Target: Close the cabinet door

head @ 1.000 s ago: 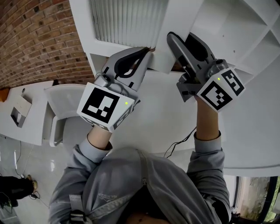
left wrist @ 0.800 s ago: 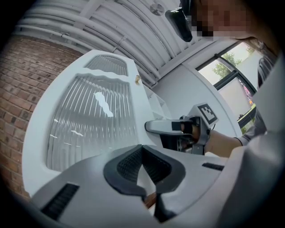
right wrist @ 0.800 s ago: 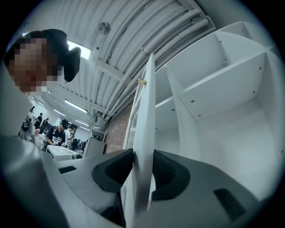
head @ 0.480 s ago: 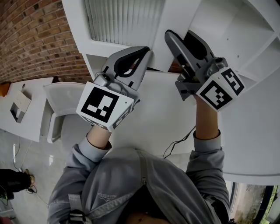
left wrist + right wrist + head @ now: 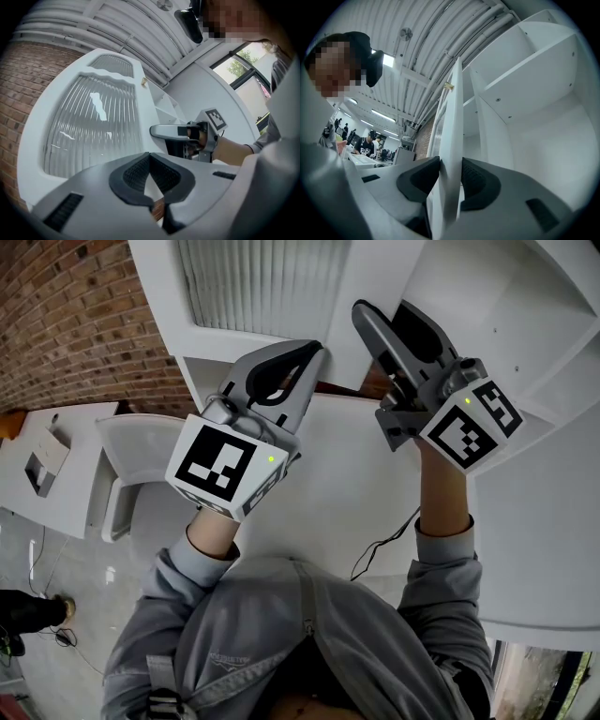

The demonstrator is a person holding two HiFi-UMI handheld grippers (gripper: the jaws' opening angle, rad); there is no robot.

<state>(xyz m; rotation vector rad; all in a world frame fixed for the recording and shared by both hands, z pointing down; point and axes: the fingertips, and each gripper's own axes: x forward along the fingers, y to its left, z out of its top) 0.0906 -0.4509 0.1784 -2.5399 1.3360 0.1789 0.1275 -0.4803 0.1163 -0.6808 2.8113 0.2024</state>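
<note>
We clamp R tongs (image 5: 451, 163) on the cabinet door (image 5: 454, 108) edge; L tongs (image 5: 150, 155) pinched together w/ nothing held.

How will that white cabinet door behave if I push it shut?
The cabinet door looks like a rigid flat panel, so it should swing without flexing. Its ribbed, glassy pane probably adds weight and may crack if slammed.

We see a smooth white door (image 5: 378, 279), glossy ribbed glass (image 5: 267, 282) (wall (image 5: 66, 324) of rough brick) and a cloth sleeve (image 5: 445, 596).
</note>
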